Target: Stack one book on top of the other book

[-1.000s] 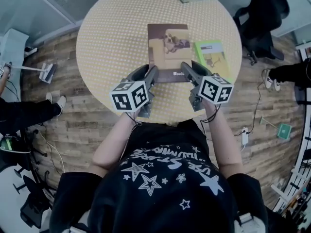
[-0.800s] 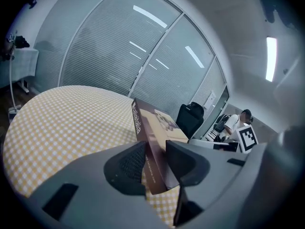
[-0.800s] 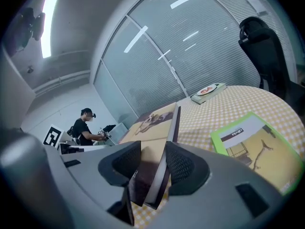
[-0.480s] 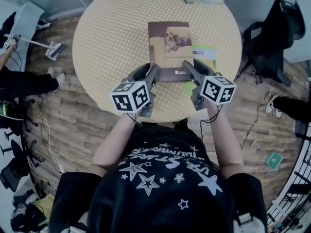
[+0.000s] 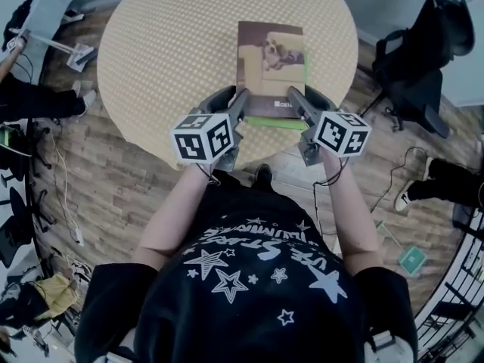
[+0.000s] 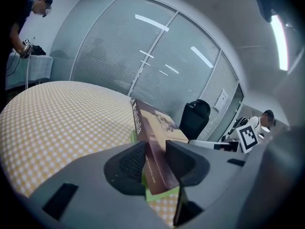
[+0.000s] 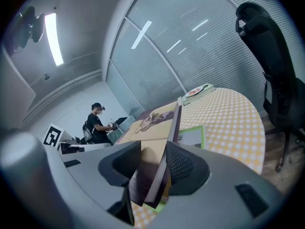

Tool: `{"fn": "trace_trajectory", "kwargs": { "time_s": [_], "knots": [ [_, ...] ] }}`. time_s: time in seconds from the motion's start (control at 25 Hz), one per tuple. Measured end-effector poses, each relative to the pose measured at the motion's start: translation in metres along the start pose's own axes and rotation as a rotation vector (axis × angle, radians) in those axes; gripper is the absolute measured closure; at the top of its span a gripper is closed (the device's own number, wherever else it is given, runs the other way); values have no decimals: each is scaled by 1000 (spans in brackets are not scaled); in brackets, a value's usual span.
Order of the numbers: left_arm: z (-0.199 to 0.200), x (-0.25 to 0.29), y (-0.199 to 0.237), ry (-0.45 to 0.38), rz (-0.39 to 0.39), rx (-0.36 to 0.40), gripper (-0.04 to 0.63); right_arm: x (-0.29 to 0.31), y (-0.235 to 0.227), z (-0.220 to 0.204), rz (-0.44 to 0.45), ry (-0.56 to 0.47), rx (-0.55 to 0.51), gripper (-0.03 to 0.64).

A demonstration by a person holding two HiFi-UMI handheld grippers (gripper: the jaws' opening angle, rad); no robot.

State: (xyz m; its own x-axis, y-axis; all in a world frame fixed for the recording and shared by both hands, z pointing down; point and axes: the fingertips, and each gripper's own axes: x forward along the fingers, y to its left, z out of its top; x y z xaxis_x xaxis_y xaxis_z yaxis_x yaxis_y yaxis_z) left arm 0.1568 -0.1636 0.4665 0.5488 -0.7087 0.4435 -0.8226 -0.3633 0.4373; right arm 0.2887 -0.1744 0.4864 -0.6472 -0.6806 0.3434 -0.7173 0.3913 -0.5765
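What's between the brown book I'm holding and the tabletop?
The green book. In the head view its edge peeks out under the brown book, above the table. Both gripper views show green beneath it too.

Brown book (image 5: 270,66) moved right, from beside green book (image 5: 274,123) to over it (only green edges showing now), approx. upper mid-frame
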Motion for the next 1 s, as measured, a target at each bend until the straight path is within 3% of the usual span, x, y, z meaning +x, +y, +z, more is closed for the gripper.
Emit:
{"fn": "trace_trajectory", "kwargs": {
  "time_s": [0.36, 1.0],
  "knots": [
    [-35, 22, -17, 55, 4, -3, 460, -19, -33, -19, -24, 23, 5, 446],
    [-58, 38, 2, 135, 3, 5, 460, -7, -49, -50, -71, 37, 54, 446]
  ]
}}
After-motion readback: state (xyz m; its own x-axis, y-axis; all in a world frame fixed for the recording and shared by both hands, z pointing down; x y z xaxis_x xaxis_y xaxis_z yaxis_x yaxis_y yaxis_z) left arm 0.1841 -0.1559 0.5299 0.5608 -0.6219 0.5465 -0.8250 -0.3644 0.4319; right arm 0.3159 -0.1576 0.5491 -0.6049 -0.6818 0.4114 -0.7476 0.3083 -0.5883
